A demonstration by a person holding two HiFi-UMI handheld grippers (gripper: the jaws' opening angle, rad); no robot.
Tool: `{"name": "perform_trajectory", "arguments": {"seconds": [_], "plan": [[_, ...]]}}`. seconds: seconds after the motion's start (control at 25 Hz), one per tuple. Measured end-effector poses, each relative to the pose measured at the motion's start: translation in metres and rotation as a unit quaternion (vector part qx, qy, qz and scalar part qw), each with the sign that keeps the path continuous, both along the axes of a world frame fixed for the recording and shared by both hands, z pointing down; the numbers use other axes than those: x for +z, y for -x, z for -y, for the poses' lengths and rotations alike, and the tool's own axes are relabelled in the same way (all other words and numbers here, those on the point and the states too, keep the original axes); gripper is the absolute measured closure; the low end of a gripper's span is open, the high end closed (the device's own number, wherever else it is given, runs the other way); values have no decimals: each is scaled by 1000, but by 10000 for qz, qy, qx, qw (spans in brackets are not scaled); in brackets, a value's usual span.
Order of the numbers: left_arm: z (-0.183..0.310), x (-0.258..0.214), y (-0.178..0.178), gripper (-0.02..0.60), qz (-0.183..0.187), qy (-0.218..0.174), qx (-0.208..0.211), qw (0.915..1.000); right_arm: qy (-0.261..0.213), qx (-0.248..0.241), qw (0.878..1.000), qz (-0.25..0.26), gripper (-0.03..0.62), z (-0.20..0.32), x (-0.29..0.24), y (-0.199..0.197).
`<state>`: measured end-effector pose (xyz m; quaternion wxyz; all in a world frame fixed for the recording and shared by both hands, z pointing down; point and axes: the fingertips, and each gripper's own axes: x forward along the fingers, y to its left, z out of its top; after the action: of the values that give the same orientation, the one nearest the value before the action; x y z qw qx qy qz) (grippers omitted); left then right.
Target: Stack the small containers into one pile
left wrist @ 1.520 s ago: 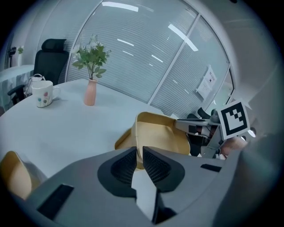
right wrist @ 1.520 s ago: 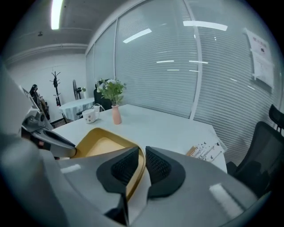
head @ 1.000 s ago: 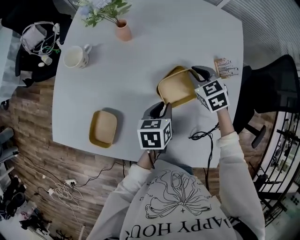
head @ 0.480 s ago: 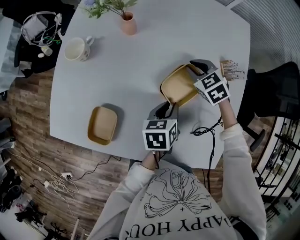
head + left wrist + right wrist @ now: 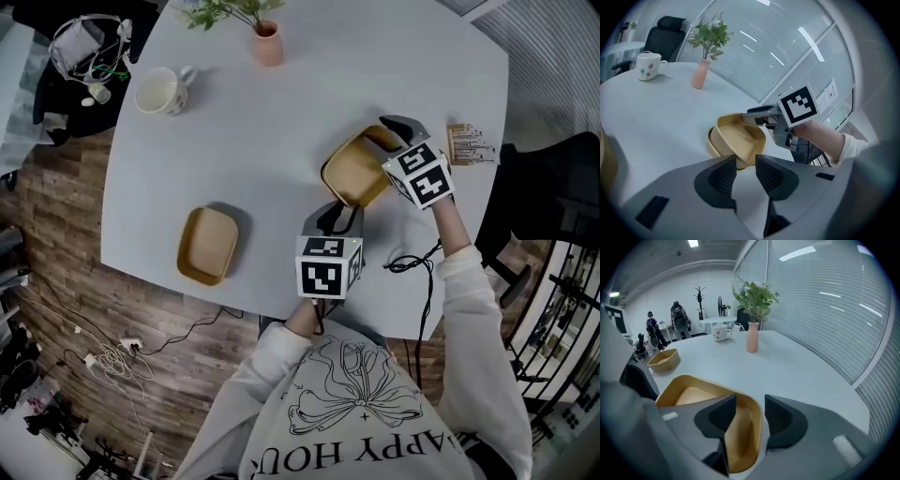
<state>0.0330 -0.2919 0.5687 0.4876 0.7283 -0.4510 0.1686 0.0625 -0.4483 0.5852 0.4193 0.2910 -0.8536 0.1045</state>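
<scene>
Looking down at the pale worktop [image 5: 281,122], where did the containers lie? (Listener)

Two tan containers made a nested pair [image 5: 354,173] at about 4 o'clock from the worktop's middle. The upper container [image 5: 740,140] sat tilted inside the lower container [image 5: 712,144], not level with it. A lone container [image 5: 206,246] rested well apart from them at 8 o'clock, near the worktop's near edge. (Describer)

What was the right gripper doing? (Listener)

The right gripper [image 5: 750,405] came in from the pair's 2 o'clock side. Its jaws stood astride the upper container's end wall, one inside the bowl and one outside. They were opening, and a gap showed between the outer pad and the rim, so nothing was pinched. (Describer)

And the left gripper? (Listener)

The left gripper [image 5: 745,165] sat at the pair's 7 o'clock, pointing towards it. Its jaws were spread and opening. Only bare worktop showed in the gap, and the pair's near rim lay just beyond the tips. (Describer)

What else was on the worktop? (Listener)

A white mug [image 5: 159,91] stood at 10 o'clock. A pink vase [image 5: 268,45] with green sprigs stood at 12 o'clock. A small pack of thin sticks [image 5: 466,143] lay at 3 o'clock, by the edge. (Describer)
</scene>
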Motion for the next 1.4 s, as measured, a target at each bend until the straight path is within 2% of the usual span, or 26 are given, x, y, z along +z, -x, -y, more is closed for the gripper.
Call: {"name": "perform_trajectory", "arguments": {"seconds": [0.24,0.44,0.6,0.76,0.88,1.04,1.28,1.4], "plan": [[1,-12,15,449,-31,-146,-241,9996,-295,-4,9992,271,395,-8,-35,17],[5,-32,58,449,181,-424,-702,9965,-609,-4,9950,790,395,-24,-85,44],[0,-49,107,449,410,-624,-1225,9897,-626,-270,9897,1262,395,-56,-113,86],[-13,-59,158,449,686,-758,-1804,9783,-540,-741,9848,1472,396,-90,-118,136],[-32,-63,194,449,907,-757,-2213,9680,-310,-1048,9818,1554,396,-117,-112,171],[-64,-64,243,449,1222,-668,-2801,9498,1,-1527,9751,1608,396,-154,-97,217],[-126,-47,306,449,1622,-307,-3768,9115,466,-1864,9695,1522,398,-192,-58,268],[-153,-34,326,449,1826,-61,-4040,8963,626,-1894,9710,1321,406,-203,-36,280]]}}
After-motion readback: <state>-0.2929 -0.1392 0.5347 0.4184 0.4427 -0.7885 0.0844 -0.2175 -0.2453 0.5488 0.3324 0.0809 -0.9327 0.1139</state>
